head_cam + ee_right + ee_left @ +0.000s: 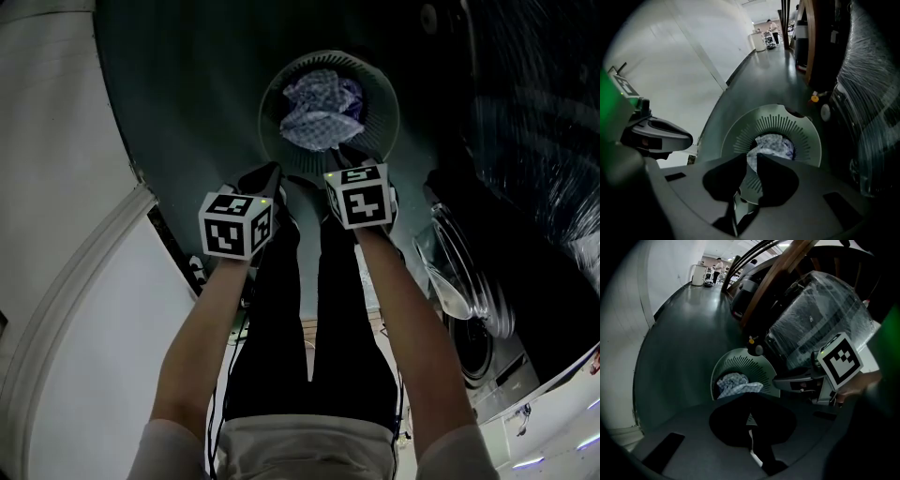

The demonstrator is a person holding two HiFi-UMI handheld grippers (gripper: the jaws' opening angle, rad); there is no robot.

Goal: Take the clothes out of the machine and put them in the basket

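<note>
- The patterned cloth (319,111) lies bunched in the middle of the basket (386,131), clear of its rim. Judged already delivered.
- The basket stands on the dark floor (187,84), near the washing machine (478,352), whose door (459,272) hangs open. This probably keeps the carry short.
- The right gripper (349,157) hangs over the basket's near rim. Its jaws are slightly apart with nothing between them. The cloth shows through the gap, lower down.
- The left gripper (265,176) is beside it at the near-left rim. Its jaws are together, with no fabric seen pinched.
- Only the head view shows the machine's door. No view shows inside the drum.
- Only the gripper views show the jaw gaps and a distant person (771,26) down the corridor.
</note>
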